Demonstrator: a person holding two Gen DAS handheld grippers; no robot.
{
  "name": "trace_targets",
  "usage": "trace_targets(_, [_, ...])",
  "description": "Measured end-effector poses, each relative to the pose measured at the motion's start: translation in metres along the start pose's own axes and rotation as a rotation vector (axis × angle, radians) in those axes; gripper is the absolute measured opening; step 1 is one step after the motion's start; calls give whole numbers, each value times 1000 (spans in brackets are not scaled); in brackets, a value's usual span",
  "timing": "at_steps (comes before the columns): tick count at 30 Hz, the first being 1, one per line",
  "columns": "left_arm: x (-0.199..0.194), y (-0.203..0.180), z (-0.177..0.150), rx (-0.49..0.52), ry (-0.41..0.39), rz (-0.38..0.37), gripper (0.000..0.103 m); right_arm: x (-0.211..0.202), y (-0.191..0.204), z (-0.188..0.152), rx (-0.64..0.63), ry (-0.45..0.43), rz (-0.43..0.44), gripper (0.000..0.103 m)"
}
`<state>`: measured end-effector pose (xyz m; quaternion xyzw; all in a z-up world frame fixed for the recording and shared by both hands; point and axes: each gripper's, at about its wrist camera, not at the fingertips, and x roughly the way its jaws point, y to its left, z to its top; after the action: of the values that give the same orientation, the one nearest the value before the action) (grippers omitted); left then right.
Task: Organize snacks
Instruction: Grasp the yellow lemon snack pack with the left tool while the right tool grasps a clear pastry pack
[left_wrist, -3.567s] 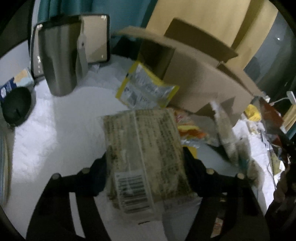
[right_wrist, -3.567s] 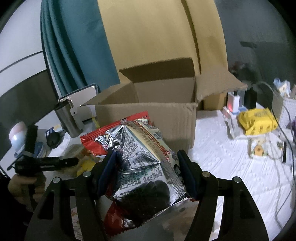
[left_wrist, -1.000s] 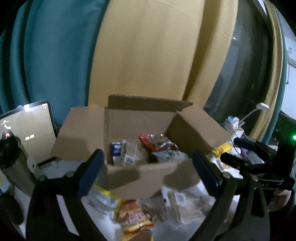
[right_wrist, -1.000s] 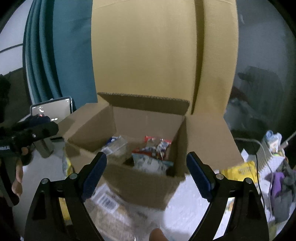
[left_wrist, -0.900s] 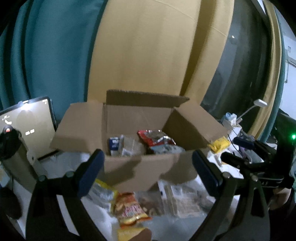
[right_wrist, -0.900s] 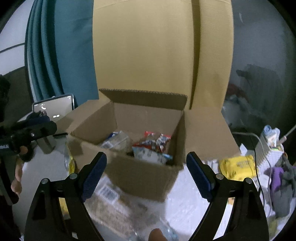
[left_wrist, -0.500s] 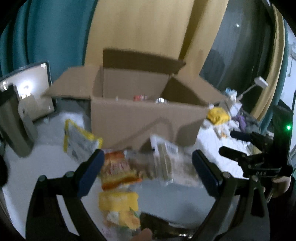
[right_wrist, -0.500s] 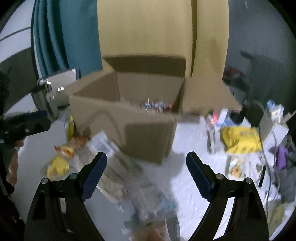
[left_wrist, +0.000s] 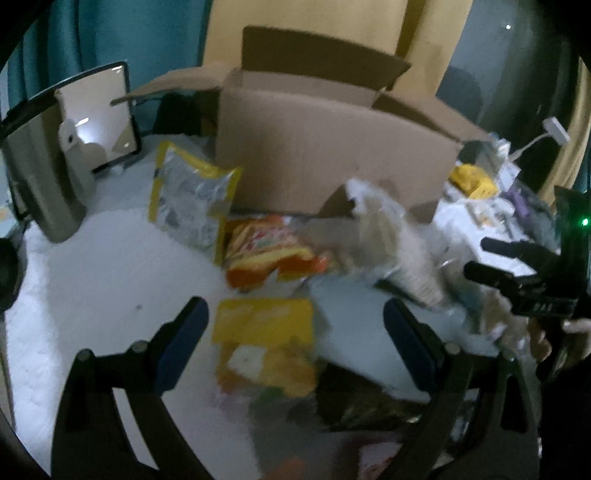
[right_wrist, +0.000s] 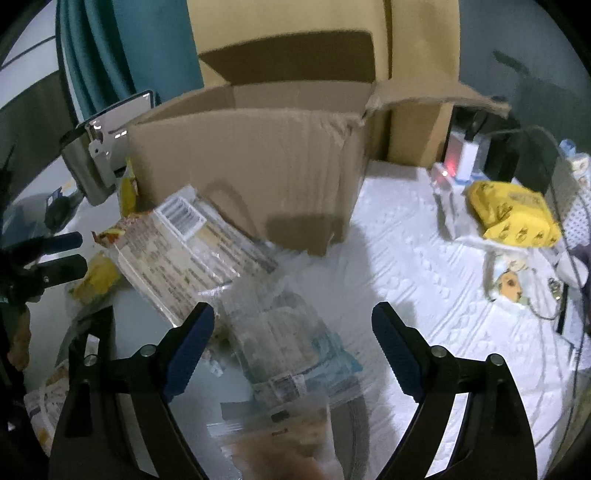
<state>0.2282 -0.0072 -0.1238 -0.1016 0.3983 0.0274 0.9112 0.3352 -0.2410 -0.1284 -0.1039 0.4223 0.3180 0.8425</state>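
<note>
Left wrist view shows the left gripper (left_wrist: 293, 321) spread wide and holding nothing, its blue pads straddling a yellow snack packet (left_wrist: 266, 343) lying just ahead. Beyond that packet lies an orange snack bag (left_wrist: 269, 251), and past it to the left a yellow-edged foil pouch (left_wrist: 188, 199) leans against the cardboard box (left_wrist: 325, 158), flaps open. Right wrist view has the right gripper (right_wrist: 293, 339) equally wide and empty above a clear-wrapped packet (right_wrist: 284, 339); farther ahead-left, a barcoded flat pack (right_wrist: 177, 243) rests at the box's front wall. A steel tumbler (left_wrist: 40, 170) stands far left.
</note>
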Motion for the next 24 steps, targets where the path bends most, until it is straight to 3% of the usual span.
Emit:
trace_targets(8, [26,17,-15,-29,102,53,96,18,-2,-5,-8,47,35,89])
trace_targets(13, [30,20,-17,-42,103,48,96,21,-3,-7,-23,51,39,71])
trace_targets(14, [29,19,-17,-31,96,49,93,21,-3,-7,-25,50,43,67])
trace_targets(16, [29,16,-18,-16,96,47,65,20,-2,-7,-28,44,40,64])
trace_targets(24, [16,10,-19,-5,61,21,61,4,-2,-3,-20,-6,9,56])
